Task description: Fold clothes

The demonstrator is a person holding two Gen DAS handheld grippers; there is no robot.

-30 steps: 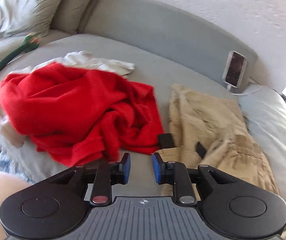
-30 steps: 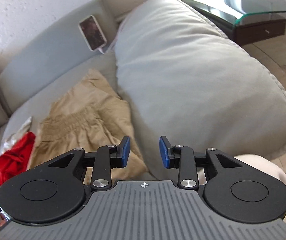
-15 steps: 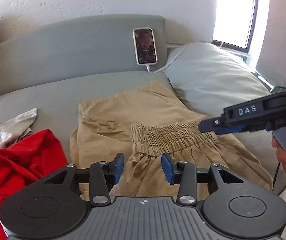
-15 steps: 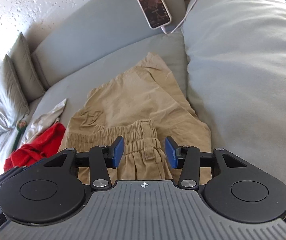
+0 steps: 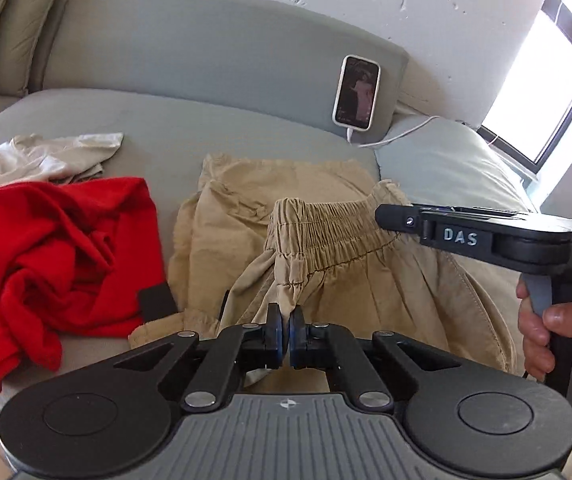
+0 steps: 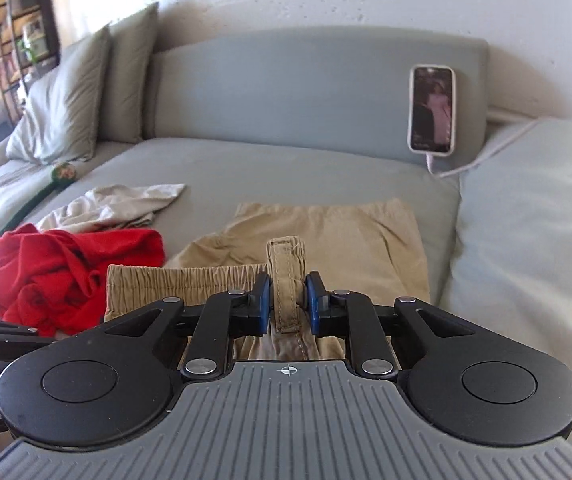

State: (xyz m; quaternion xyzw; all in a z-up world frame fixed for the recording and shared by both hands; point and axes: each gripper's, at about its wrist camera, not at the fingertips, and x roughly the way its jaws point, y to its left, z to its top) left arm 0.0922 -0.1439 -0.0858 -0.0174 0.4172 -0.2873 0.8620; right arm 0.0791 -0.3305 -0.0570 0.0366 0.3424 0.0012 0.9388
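Khaki cloth is pinched between both sets of fingers, whose jaws have just been closing: the left gripper (image 5: 286, 336) is clenched on a fold of the tan shorts (image 5: 337, 264) near the waistband, and the right gripper (image 6: 288, 304) grasps the waistband's tab. The shorts lie on the grey sofa (image 6: 286, 168), waistband lifted. No fold looks made yet. Beside them the red garment (image 5: 58, 256) and the pale garment (image 6: 122, 204) are crumpled, so nearly everything remains.

Grey sofa (image 6: 286, 168) bears tan shorts (image 6: 345, 236), red garment (image 6: 58, 264), white cloth (image 6: 118, 204), cushions (image 6: 66, 100).
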